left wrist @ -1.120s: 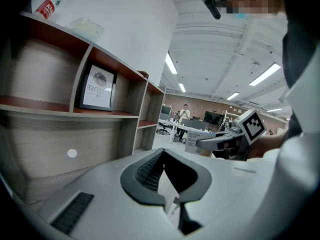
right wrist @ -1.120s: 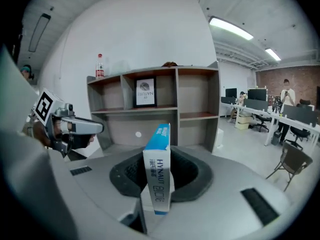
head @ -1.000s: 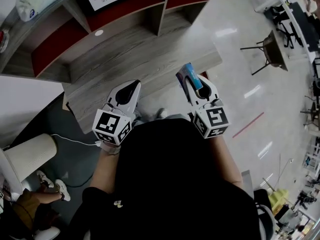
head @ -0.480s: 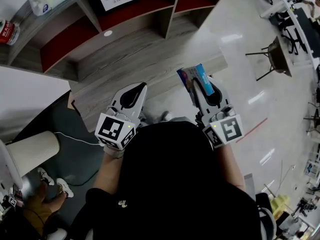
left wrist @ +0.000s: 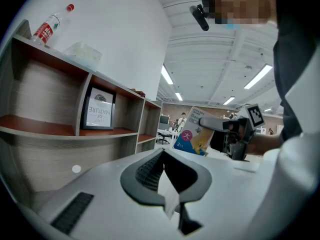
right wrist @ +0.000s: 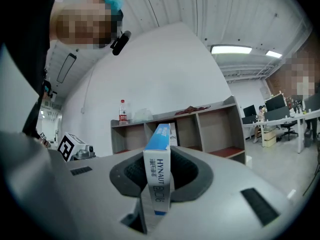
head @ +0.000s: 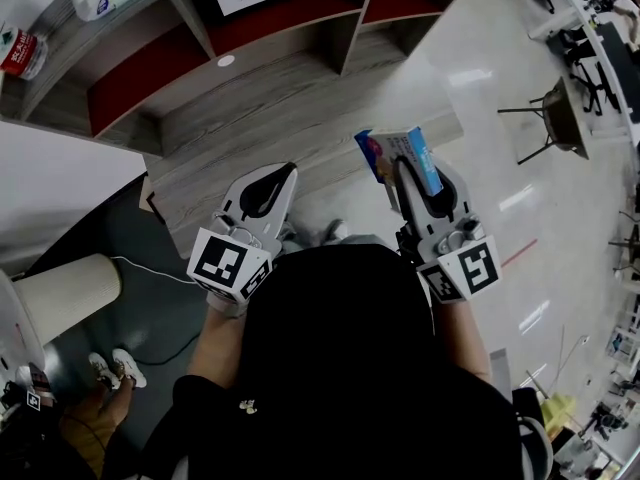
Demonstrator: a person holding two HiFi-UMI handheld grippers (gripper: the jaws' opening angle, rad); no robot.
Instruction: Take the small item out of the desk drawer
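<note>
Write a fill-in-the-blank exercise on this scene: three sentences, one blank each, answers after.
1. The small box clamped in the right gripper has a ____ top face.
2. The left gripper has its jaws together with ____ between them.
3. The bottle on top of the shelf unit has a ____ cap.

Missing words: blue; nothing; red.
</note>
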